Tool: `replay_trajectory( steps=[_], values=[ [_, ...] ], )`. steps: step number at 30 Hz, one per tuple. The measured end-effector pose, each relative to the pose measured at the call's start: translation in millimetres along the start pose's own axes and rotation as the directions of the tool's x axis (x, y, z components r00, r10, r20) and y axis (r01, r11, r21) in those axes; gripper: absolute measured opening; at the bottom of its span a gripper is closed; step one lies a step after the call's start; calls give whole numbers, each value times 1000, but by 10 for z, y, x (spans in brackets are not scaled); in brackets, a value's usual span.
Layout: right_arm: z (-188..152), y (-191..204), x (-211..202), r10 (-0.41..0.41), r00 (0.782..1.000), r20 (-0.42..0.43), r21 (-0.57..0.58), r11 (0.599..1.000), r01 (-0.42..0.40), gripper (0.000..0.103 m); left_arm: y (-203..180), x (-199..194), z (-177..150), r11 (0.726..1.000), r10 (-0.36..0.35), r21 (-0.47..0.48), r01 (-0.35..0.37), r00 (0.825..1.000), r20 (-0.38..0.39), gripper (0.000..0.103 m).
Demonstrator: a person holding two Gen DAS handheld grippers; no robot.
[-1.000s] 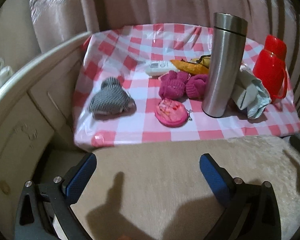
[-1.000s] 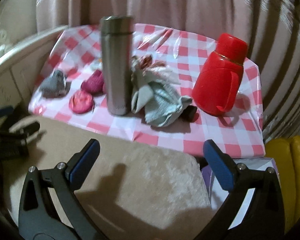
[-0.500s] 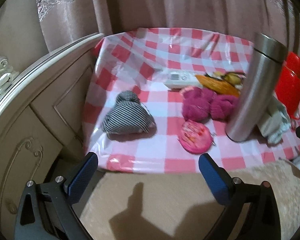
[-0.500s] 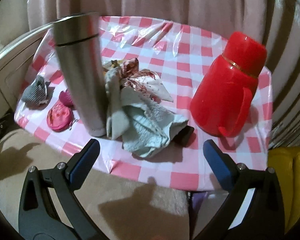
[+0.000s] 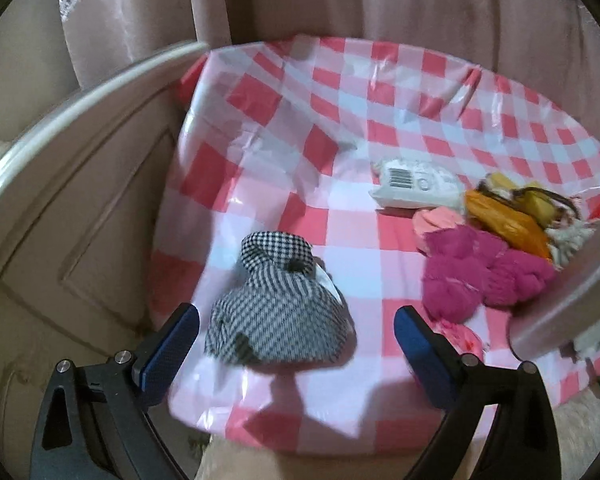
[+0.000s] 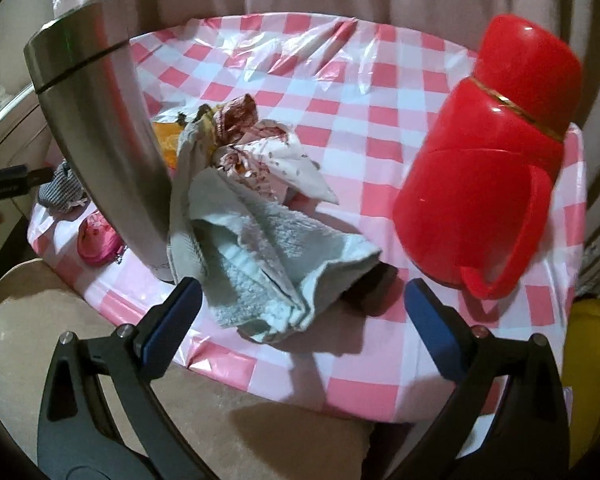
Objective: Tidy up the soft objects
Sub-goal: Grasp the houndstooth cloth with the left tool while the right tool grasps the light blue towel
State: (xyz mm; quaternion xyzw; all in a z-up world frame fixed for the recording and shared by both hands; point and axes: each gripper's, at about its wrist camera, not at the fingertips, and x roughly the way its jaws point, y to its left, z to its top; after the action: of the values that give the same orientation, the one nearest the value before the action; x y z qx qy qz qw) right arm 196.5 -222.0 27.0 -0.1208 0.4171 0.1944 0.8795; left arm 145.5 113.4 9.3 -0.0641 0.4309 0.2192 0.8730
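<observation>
A black-and-white checked cloth hat lies on the red-checked tablecloth; my left gripper is open with its fingers either side of the hat's near edge. Magenta knit items and a pink coin purse lie to its right. In the right wrist view a pale green towel lies crumpled at the table's front, with a white patterned cloth behind it. My right gripper is open just in front of the towel.
A tall steel flask stands left of the towel, a red jug to its right. A white packet and orange-yellow items lie further back. A cream cabinet borders the table's left; curtains hang behind.
Both grippers have moved forward toward the table. The left one swung left and now frames the checked hat; the right one closed in on the towel. Both stayed open.
</observation>
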Motion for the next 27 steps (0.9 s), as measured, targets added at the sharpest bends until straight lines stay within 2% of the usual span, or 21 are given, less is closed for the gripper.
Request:
replay_trajectory(
  steps=[1,3,4,7,9,11,13,14,19,22,27],
  values=[
    [13,14,31,8,1000,1,-16,1000,-8,101,-4,105,38,1000,16,6,-16,1000,-15,99],
    [37,40,121,17,1000,-5,-40,999,-17,100,-1,284,50,1000,-1,-3,1,998,-62,99],
    [55,30,173,26,1000,-16,-36,999,-26,94,16,398,32,1000,-18,-25,16,995,-99,98],
    [86,19,256,47,998,-32,-30,998,-47,80,-2,565,-48,999,-45,-27,41,987,-155,63],
    [75,44,303,51,997,-53,-43,998,-54,75,-16,638,-86,997,-70,-23,67,981,-179,60],
    [50,89,338,48,996,-74,-61,997,-53,70,-32,656,-94,997,-80,-13,79,981,-180,48],
    [32,94,371,71,993,-98,-51,996,-76,49,-30,657,-83,996,-90,-6,90,980,-176,36],
    [38,96,380,83,991,-107,-43,995,-88,45,-26,657,-77,996,-91,-3,92,980,-175,31],
    [-3,153,247,45,996,-78,-54,997,-49,19,-19,543,-70,993,-110,16,113,984,-141,21],
    [-79,144,125,25,997,-67,-44,999,-27,13,-35,413,-86,993,-109,26,112,990,-93,17],
    [-158,111,-125,19,1000,-24,-45,999,-20,11,4,126,-192,993,-118,-11,118,992,-36,12]
  ],
)
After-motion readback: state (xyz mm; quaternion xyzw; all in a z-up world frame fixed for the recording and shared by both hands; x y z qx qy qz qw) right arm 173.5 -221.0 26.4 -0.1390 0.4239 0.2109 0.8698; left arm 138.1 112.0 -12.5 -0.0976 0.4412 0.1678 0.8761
